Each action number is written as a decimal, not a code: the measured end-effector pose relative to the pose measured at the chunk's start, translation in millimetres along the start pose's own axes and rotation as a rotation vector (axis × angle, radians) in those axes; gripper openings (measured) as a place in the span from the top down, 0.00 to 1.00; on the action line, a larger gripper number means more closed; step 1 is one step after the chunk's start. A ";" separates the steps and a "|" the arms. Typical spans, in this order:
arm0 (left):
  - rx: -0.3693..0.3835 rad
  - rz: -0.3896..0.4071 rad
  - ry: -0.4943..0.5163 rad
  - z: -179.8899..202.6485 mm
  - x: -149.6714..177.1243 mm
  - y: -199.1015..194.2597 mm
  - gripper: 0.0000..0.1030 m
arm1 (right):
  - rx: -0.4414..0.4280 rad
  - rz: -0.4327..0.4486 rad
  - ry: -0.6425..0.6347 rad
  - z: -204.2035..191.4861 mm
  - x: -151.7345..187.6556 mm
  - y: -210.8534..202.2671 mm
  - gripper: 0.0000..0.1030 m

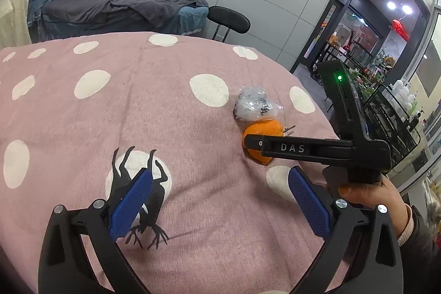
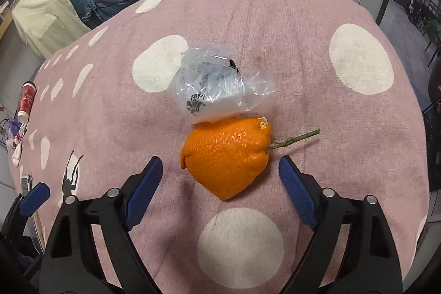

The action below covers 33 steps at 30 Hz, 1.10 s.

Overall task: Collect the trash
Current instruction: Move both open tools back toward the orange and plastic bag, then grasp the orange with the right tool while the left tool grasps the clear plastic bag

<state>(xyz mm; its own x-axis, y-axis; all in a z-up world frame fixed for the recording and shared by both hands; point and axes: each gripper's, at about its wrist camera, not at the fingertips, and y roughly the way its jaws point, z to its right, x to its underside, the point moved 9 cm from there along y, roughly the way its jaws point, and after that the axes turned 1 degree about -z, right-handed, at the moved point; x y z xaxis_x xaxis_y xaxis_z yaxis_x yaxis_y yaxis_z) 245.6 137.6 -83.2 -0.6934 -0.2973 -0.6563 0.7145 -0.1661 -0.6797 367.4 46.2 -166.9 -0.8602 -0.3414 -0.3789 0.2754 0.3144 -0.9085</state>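
Orange peel (image 2: 226, 156) with stem lay on the pink dotted surface (image 2: 303, 32), touching a crumpled clear bag (image 2: 212, 87); right gripper (image 2: 220, 175) fingers spread wide just before it, left gripper (image 1: 217, 192) fingers wide, empty.

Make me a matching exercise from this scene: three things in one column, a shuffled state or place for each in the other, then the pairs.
1. bumpy orange citrus peel
2. crumpled clear plastic bag
3. left gripper

A. open over a black deer print
B. between the open right gripper's tips
C. lying just beyond the peel

Pairs: 1-B, 2-C, 3-A
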 end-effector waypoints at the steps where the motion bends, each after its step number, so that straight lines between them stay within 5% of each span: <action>1: -0.001 -0.002 0.003 -0.5 -1.6 2.1 0.06 | 0.001 -0.009 -0.004 -0.5 0.8 3.0 0.31; 7: 0.002 -0.016 0.019 -2.0 -11.8 17.1 0.06 | -0.020 0.009 0.014 7.8 4.9 -3.4 0.50; 14: 0.004 -0.048 0.050 2.1 -18.1 39.4 0.06 | 0.007 0.110 -0.001 26.7 26.3 -57.3 0.52; 25: 0.099 -0.210 0.236 69.7 9.9 86.1 0.08 | -0.004 0.258 0.149 84.9 51.5 -132.7 0.52; 29: 0.091 -0.262 0.238 71.8 16.5 100.9 0.31 | 0.048 0.300 0.166 98.3 59.9 -144.0 0.52; 33: 0.066 -0.281 0.211 67.5 11.7 107.0 0.33 | 0.043 0.307 0.187 105.4 71.9 -148.5 0.52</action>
<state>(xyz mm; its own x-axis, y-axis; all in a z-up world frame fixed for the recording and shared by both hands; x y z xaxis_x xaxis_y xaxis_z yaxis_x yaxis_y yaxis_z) 320.2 52.9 -141.5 -0.8628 -0.0320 -0.5045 0.4927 -0.2762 -0.8252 309.9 -118.4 -77.8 -0.7970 -0.0678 -0.6002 0.5476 0.3381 -0.7654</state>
